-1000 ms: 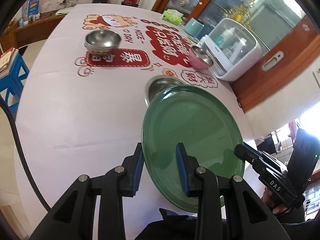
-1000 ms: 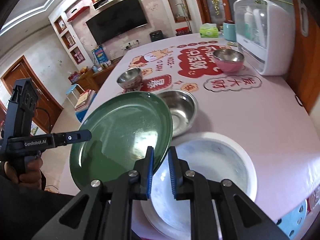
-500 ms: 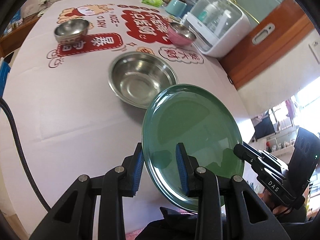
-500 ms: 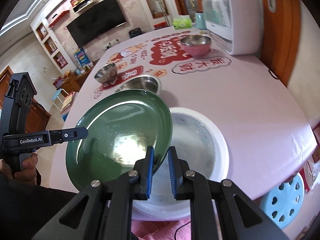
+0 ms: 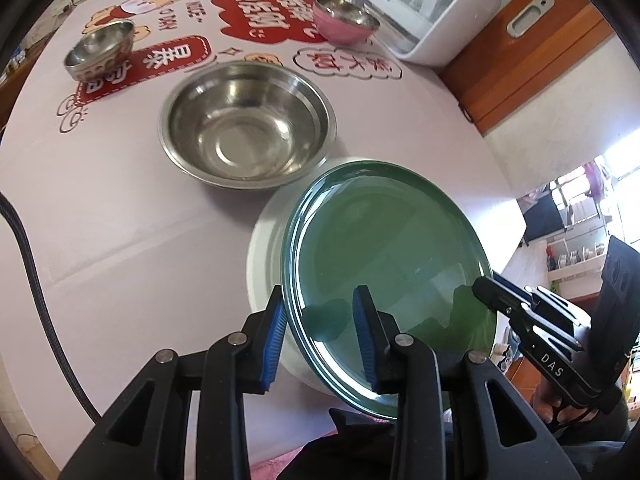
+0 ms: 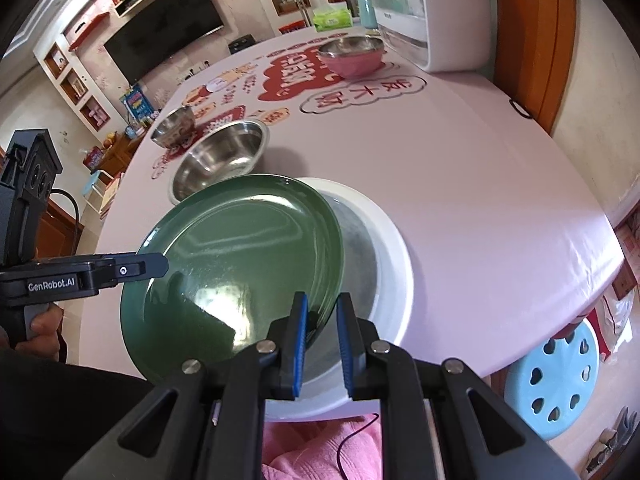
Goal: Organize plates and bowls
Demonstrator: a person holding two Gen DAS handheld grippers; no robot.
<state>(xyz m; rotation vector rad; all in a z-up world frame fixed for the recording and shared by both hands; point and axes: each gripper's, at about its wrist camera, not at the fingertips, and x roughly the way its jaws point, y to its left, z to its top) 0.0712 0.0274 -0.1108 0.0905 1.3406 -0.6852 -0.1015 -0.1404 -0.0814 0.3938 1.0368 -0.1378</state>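
Green and glossy, the plate (image 5: 384,272) hangs tilted over the white plate (image 6: 384,248) at the near edge of the table (image 6: 500,184), each rim pinched between narrow jaws: the left gripper (image 5: 320,332) on one side, the right gripper (image 6: 322,320) on the other. Just beyond sits a large steel bowl (image 5: 246,124), with a small steel bowl (image 5: 100,50) far left and a pink bowl (image 5: 344,20) far right.
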